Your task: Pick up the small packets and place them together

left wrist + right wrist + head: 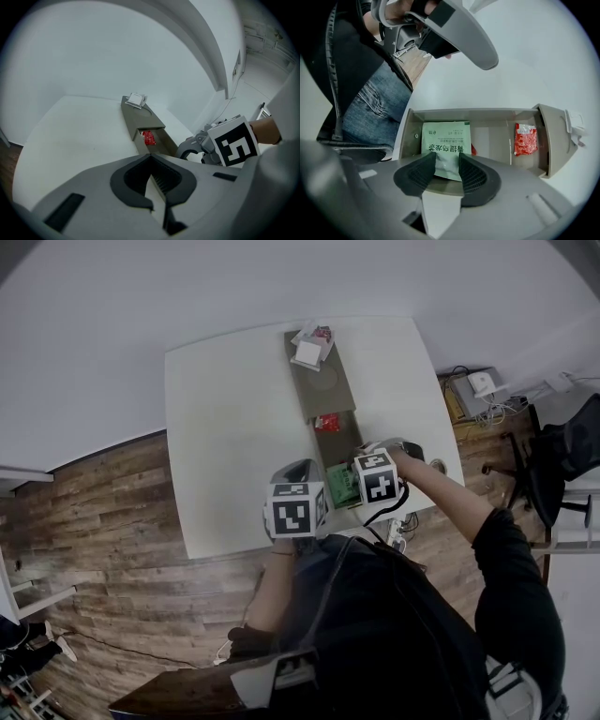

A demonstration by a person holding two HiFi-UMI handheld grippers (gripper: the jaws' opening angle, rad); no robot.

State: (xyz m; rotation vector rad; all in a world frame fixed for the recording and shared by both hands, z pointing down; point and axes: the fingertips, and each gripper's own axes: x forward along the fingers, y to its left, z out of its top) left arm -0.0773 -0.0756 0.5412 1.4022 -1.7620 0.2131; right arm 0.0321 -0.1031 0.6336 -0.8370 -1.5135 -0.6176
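A long grey tray [323,390] with compartments lies on the white table. A green packet [446,140] lies in its near compartment, over a bit of red packet [473,150]. My right gripper [447,161] hovers just over the green packet, jaws apart, with the packet's lower end showing in the gap; the pads do not press on it. A red packet [525,138] sits in the middle compartment. White packets [307,352] rest on the tray's far end. My left gripper [150,164] stays near the table's front edge, left of the tray, shut and empty.
The table [234,427] is bare to the left of the tray. The person's legs and wood floor [112,512] lie along the near edge. A chair [562,465] and a cable-strewn box [473,390] stand to the right.
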